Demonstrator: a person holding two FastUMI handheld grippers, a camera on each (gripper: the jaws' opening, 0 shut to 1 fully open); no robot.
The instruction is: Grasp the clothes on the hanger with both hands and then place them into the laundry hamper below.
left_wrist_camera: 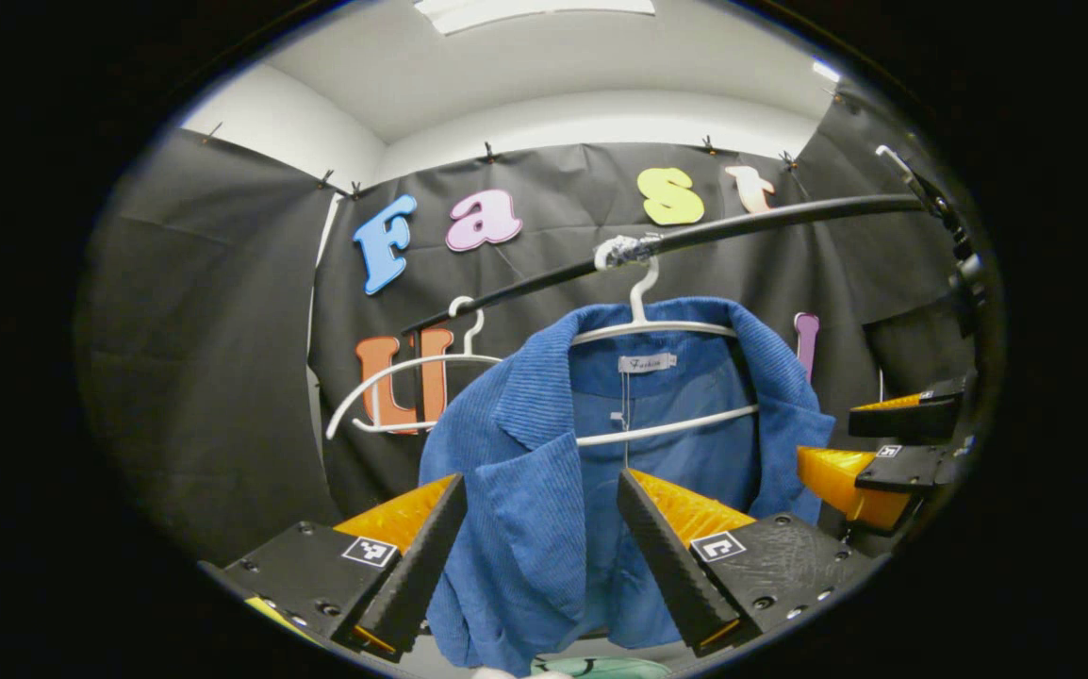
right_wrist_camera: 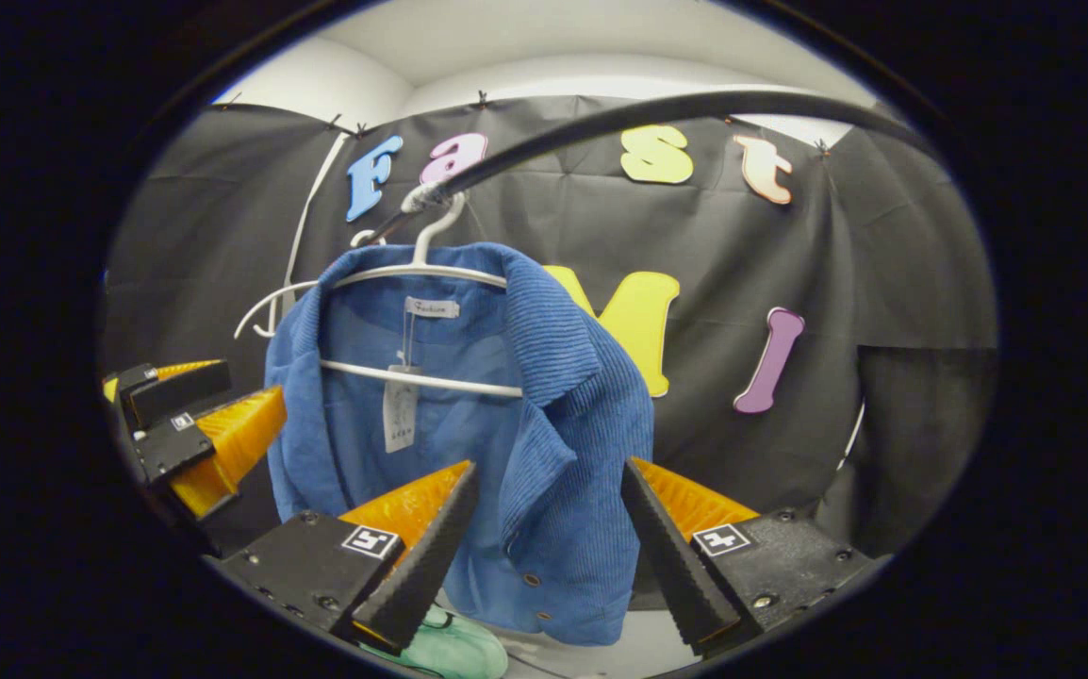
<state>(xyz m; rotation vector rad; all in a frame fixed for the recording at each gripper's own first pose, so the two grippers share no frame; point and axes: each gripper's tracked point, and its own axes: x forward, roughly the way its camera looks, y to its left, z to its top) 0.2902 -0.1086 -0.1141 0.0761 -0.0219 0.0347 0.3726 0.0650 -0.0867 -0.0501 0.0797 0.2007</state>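
A blue corduroy jacket (left_wrist_camera: 544, 453) hangs on a white hanger (left_wrist_camera: 643, 330) from a black rail (left_wrist_camera: 770, 219). In the left gripper view my left gripper (left_wrist_camera: 539, 477) is open, its fingers standing either side of the jacket's front panel just below the collar. My right gripper (left_wrist_camera: 883, 453) shows at the right edge beside the jacket's other shoulder. In the right gripper view the right gripper (right_wrist_camera: 550, 464) is open around the jacket's (right_wrist_camera: 469, 424) lapel side, and the left gripper (right_wrist_camera: 195, 424) sits at the far left by the sleeve. A paper tag (right_wrist_camera: 400, 410) dangles inside the collar.
A second, bare white hanger (left_wrist_camera: 393, 377) hangs further along the rail behind the jacket. Something pale green (right_wrist_camera: 450, 651) lies below the jacket's hem. Black cloth walls close in the booth behind and to the sides.
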